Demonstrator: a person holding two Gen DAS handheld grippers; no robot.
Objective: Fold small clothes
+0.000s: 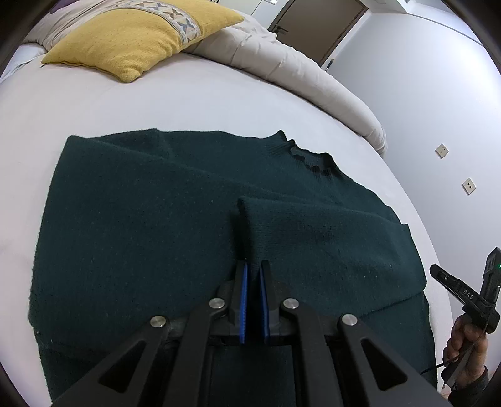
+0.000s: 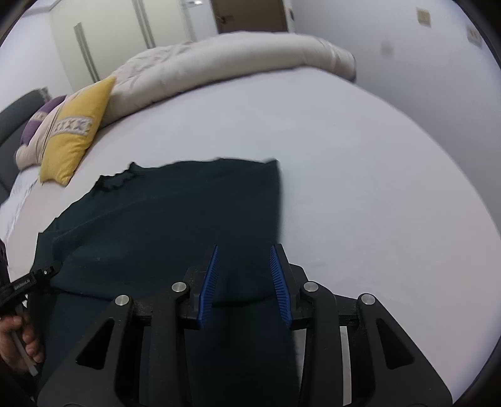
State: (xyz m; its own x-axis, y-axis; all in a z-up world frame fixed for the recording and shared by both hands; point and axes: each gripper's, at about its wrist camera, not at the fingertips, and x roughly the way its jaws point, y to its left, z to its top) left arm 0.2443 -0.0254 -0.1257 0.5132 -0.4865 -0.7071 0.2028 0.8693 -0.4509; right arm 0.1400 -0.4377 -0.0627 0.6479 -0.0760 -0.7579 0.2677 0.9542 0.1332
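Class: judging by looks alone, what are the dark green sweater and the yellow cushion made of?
Sweater: seemingly a matte knit, wool or acrylic; ribbed collar and fuzzy surface show it. Yellow cushion: coarse woven fabric, matte, with a patterned woven band.

The sweater (image 1: 175,225) lay flat on the bed (image 1: 156,103), collar (image 1: 308,156) toward the far side and a sleeve (image 1: 313,231) folded over its body. Behind it, a pillow (image 1: 137,37) rested on the bed, with a duvet (image 1: 281,59) bunched along the far edge. A door (image 1: 316,28) stood beyond the duvet.
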